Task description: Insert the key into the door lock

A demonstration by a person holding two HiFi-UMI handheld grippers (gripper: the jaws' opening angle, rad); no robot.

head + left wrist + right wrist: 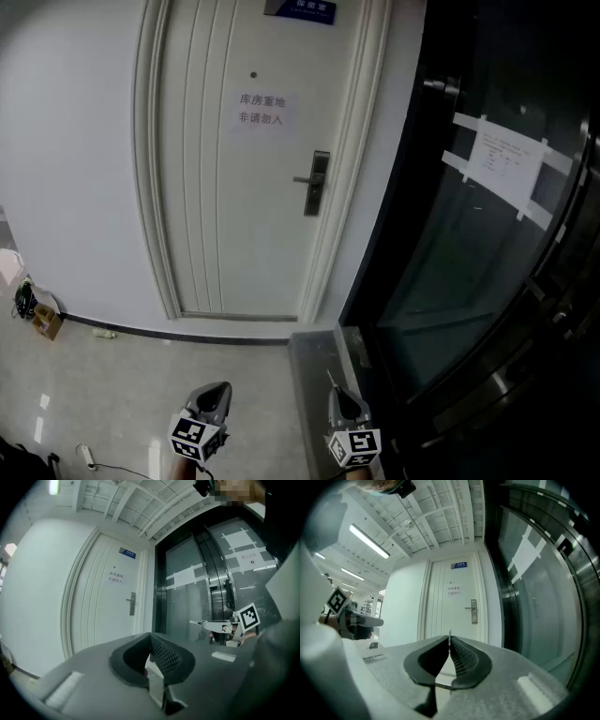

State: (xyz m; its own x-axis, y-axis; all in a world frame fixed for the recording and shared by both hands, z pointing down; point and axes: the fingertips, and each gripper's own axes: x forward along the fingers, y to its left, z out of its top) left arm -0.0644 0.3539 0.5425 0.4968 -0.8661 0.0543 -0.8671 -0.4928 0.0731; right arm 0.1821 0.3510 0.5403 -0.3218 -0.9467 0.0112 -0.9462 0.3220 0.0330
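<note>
A white door (pixel 234 187) stands ahead, with a metal lock plate and lever handle (pixel 319 183) on its right side; the lock also shows far off in the left gripper view (pixel 132 603) and the right gripper view (pixel 474 611). My right gripper (pixel 342 398) is shut on a thin key (pixel 450 633), whose blade pokes out past the closed tips towards the door (pixel 330 378). From the left gripper view the key's tip (pixel 193 622) shows on the right. My left gripper (pixel 214 392) is held level beside it, shut with nothing in it. Both are well short of the door.
Dark glass doors (pixel 469 262) with a taped paper notice (pixel 506 167) fill the right side. A printed sign (pixel 260 110) hangs on the white door. A cardboard box (pixel 45 321) sits by the left wall, and a cable (pixel 89 457) lies on the tiled floor.
</note>
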